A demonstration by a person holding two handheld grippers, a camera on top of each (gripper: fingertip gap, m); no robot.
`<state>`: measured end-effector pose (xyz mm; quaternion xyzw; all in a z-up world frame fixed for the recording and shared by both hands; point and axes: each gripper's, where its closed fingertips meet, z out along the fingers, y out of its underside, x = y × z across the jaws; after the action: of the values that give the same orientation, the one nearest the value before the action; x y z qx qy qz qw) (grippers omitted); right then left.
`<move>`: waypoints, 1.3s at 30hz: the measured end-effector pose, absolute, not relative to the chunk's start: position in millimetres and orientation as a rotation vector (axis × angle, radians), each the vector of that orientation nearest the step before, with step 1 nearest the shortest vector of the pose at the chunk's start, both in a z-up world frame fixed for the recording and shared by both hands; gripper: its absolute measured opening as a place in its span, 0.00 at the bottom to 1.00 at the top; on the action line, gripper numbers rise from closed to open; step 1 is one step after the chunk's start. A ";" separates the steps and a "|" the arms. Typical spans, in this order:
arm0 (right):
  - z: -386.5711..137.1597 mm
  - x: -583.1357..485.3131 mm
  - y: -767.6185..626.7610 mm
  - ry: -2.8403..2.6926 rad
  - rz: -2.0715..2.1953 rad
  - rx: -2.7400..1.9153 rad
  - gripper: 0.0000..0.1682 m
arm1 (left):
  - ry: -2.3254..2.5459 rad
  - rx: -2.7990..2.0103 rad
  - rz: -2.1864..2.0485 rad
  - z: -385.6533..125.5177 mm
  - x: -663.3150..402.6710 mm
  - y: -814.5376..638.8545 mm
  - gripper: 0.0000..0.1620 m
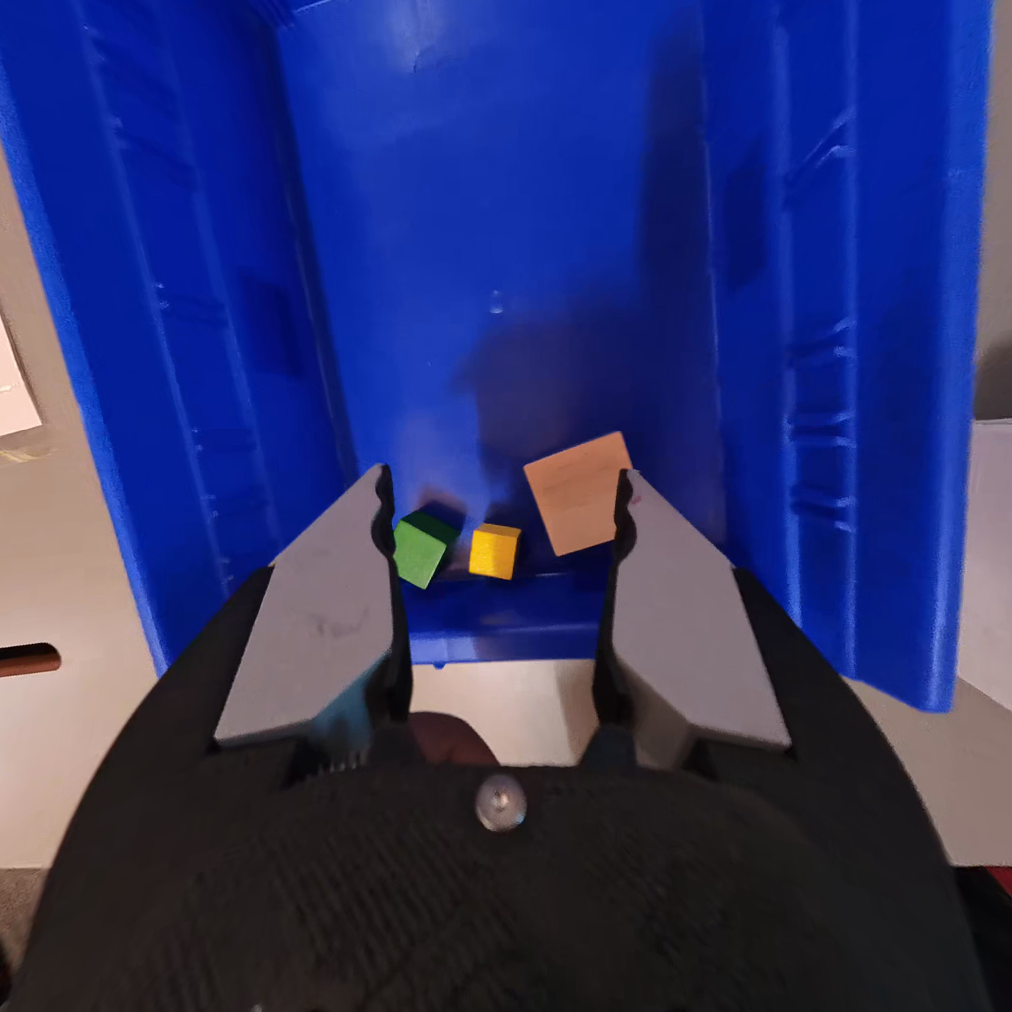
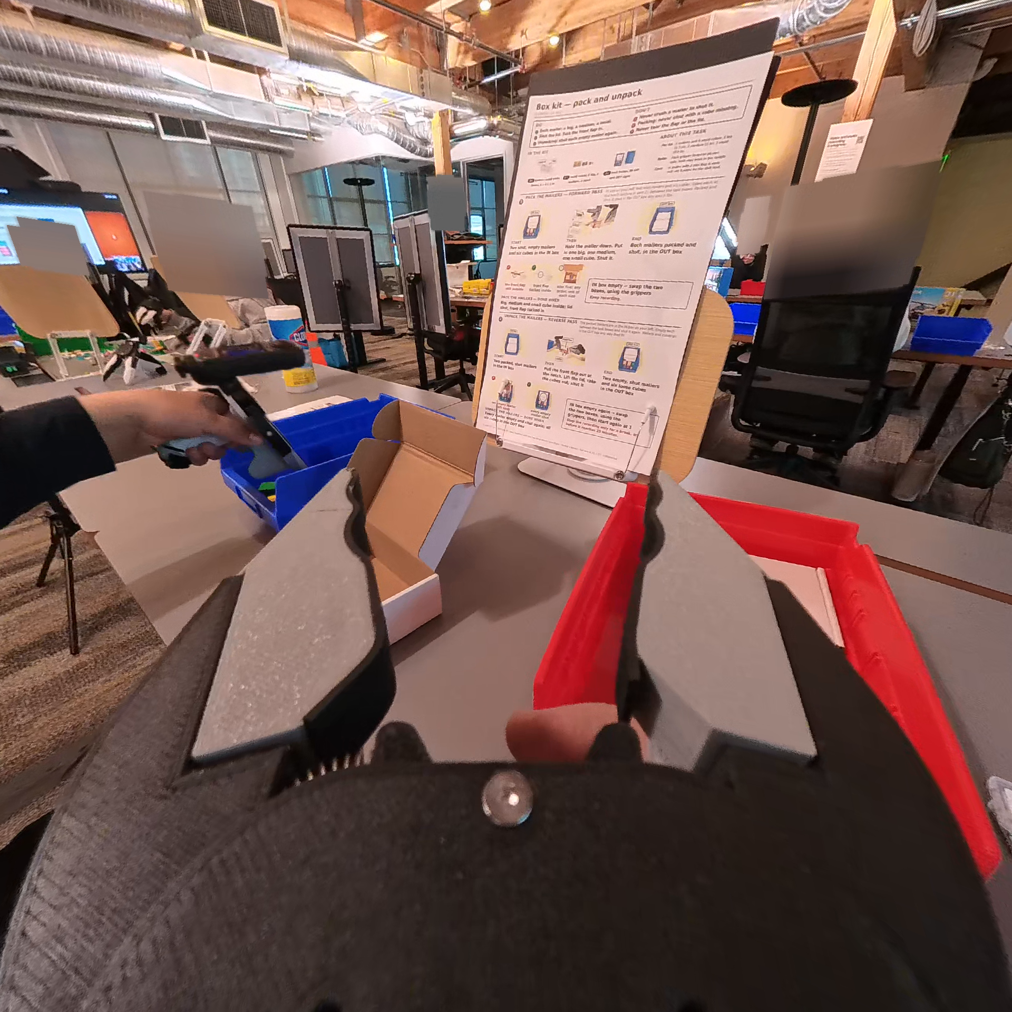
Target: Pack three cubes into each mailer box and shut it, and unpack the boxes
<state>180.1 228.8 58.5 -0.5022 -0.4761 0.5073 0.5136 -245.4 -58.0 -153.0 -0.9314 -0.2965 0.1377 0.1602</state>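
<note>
My left gripper [image 1: 504, 484] is open and points down into the blue bin [image 1: 547, 219]. Between its fingers lie a green cube [image 1: 419, 550], a yellow cube [image 1: 493, 550] and a larger tan wooden cube [image 1: 578, 493], which is tilted close to the right finger. A dark cube is partly hidden behind the green one. My right gripper [image 2: 504, 482] is open and empty above the table, between an open cardboard mailer box [image 2: 405, 493] and the red bin [image 2: 580, 613]. The open mailer looks empty. The left gripper [image 2: 268, 460] shows reaching into the blue bin [image 2: 306, 438].
A white shut mailer [image 2: 794, 591] lies in the red bin. An instruction sheet on a stand [image 2: 602, 246] is behind the bins. A person's hand and dark sleeve [image 2: 137, 421] hold the left gripper. The grey table [image 2: 493, 591] ends at the left over carpet. The grippers' ends are close to 55 cm from one another.
</note>
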 end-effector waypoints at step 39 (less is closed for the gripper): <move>-21.8 89.3 53.3 -1.683 1.435 -1.160 0.54 | 0.751 -1.463 0.929 -23.7 68.7 53.8 0.28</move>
<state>89.3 53.3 -21.8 -0.4405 -0.6392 0.5451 0.3167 68.7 53.8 -23.7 -0.6276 0.3220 0.3984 0.5862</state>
